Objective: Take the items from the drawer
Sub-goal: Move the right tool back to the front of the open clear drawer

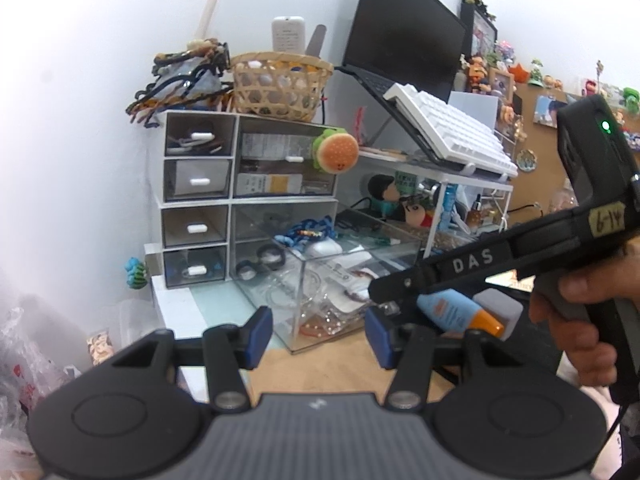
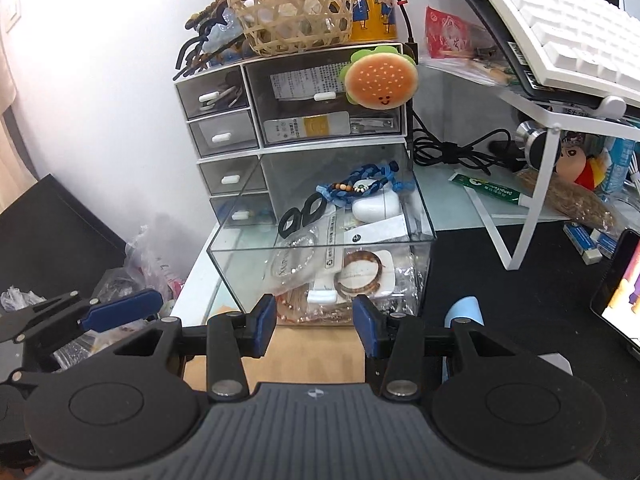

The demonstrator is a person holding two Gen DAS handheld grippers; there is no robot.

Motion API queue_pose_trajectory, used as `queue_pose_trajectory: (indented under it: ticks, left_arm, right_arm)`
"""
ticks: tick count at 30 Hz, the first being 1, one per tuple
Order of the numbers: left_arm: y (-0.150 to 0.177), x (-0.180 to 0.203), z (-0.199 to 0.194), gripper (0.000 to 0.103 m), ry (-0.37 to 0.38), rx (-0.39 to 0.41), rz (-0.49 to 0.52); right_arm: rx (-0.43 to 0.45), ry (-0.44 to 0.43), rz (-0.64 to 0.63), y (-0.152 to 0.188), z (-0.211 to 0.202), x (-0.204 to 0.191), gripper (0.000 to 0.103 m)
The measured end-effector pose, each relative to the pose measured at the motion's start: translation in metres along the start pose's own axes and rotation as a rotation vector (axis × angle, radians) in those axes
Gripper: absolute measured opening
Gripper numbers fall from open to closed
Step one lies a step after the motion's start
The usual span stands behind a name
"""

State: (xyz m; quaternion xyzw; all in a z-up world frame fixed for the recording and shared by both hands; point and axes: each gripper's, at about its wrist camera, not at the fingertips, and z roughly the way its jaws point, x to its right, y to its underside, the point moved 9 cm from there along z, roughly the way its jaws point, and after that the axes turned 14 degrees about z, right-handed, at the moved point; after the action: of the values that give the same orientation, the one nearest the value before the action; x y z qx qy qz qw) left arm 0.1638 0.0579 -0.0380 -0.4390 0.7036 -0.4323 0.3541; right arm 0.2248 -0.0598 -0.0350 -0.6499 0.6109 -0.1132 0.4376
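drawer (image 2: 320, 248): clear glossy plastic | basket (image 2: 294, 10) above drawer: woven bamboo, rough | burger toy (image 2: 380, 77) above drawer: matt plush cloth

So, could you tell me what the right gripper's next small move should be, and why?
Probably ease the right gripper forward and down into the pulled-out clear drawer. It is open, holds nothing, and sits just short of the drawer's front wall, with the brown bracelet lying directly ahead among the bagged items.

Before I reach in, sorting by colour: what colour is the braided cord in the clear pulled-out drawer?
Blue, strung with small beads: the braided cord shows best in the right wrist view.
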Motion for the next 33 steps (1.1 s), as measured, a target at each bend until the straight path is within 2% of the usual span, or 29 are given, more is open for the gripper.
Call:
queue_pose_trajectory:
  ticks: [13,15,25,33]
  left_arm:
    - [0.016,-0.025,0.01,0.055,-0.017,-0.029,-0.05]
    - [0.017,-0.027,0.01,0.055,-0.015,-0.029,-0.055]
    - [0.019,-0.032,0.008,0.055,-0.016,-0.027,-0.069]
    - [0.017,-0.031,0.007,0.055,-0.015,-0.023,-0.068]
  right_arm:
    - [0.01,0.026,-0.027,-0.003,0.023,-0.009,0.045]
    - [0.012,0.031,-0.029,-0.004,0.026,-0.01,0.042]
    - [0.028,0.052,-0.007,-0.013,0.028,-0.003,0.04]
    - [0.025,0.066,-0.016,-0.022,0.032,-0.005,0.029]
